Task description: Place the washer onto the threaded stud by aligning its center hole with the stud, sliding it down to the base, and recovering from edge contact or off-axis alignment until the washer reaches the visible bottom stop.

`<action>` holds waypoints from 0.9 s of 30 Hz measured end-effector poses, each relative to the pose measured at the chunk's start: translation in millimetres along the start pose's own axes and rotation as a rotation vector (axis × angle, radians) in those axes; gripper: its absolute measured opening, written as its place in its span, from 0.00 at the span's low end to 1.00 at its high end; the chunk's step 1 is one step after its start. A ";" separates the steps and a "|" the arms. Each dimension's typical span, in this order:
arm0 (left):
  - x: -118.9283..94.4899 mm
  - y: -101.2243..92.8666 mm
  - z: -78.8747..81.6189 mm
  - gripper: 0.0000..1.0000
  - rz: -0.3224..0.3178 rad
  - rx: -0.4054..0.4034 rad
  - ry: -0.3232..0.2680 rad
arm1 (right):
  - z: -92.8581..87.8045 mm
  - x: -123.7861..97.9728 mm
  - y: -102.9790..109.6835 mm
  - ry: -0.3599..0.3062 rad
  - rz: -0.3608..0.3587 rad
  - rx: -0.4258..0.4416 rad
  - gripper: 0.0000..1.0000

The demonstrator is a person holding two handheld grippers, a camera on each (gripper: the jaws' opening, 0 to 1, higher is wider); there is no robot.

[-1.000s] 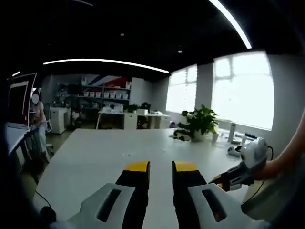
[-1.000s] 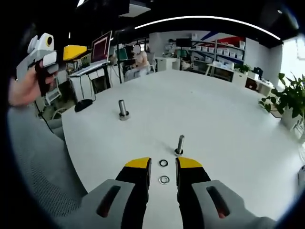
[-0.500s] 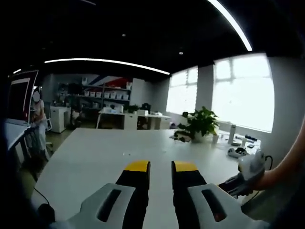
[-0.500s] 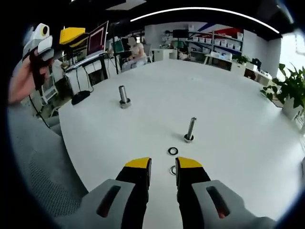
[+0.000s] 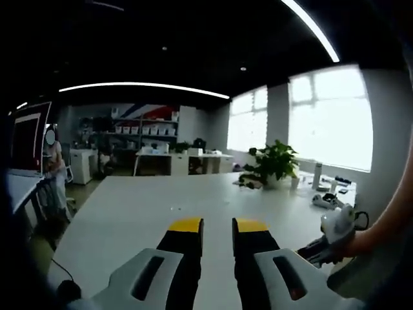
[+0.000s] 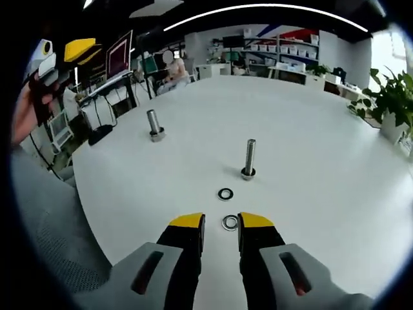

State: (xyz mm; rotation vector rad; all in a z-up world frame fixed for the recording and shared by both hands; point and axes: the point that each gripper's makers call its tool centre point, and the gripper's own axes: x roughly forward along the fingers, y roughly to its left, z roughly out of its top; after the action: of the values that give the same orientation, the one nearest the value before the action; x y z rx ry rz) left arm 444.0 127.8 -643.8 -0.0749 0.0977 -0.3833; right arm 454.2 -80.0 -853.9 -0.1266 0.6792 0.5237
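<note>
In the right gripper view, a threaded stud stands upright on the white table. One washer lies flat in front of the stud. A second washer lies flat on the table level with my right gripper's yellow tips, close to the right one. The jaws are open and not touching it. My left gripper is held up over the table edge, open, with nothing between its jaws. It also appears at the upper left as the left gripper, held in a hand.
A second, thicker stud stands to the far left on the table. A potted plant sits at the right edge. Desks, a monitor and a seated person lie beyond the table's far side. The hand-held right gripper is low at the right.
The right gripper has drawn back a little: the stud and both washers now sit higher in its view, and the near washer is at the jaw tips. The left gripper has barely moved.
</note>
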 end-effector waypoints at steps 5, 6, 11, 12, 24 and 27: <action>-0.2 2.1 -0.7 0.16 0.007 0.004 0.001 | -4.8 4.4 -3.3 -0.003 -0.021 0.048 0.22; -0.2 2.4 -1.0 0.16 0.008 0.006 0.002 | -5.8 5.2 -1.9 -0.003 -0.019 0.051 0.22; 0.9 0.7 -0.2 0.16 0.002 0.016 0.001 | -7.7 6.9 -1.5 -0.001 -0.019 0.044 0.22; 0.8 0.3 -0.1 0.16 0.002 0.018 0.001 | -8.2 7.1 -2.3 0.001 -0.020 0.043 0.22; -0.4 0.0 0.4 0.16 0.002 0.024 0.001 | -11.2 7.7 -5.9 -0.006 -0.033 0.066 0.21; 0.3 -0.8 -1.8 0.16 -0.001 0.026 0.007 | -10.1 8.4 -4.8 -0.012 -0.029 0.059 0.21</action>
State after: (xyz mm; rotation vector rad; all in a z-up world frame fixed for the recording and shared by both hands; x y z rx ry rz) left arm 443.9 126.9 -645.5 -0.0475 0.0994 -0.3858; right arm 456.5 -83.4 -867.3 -0.0778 0.6799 0.4755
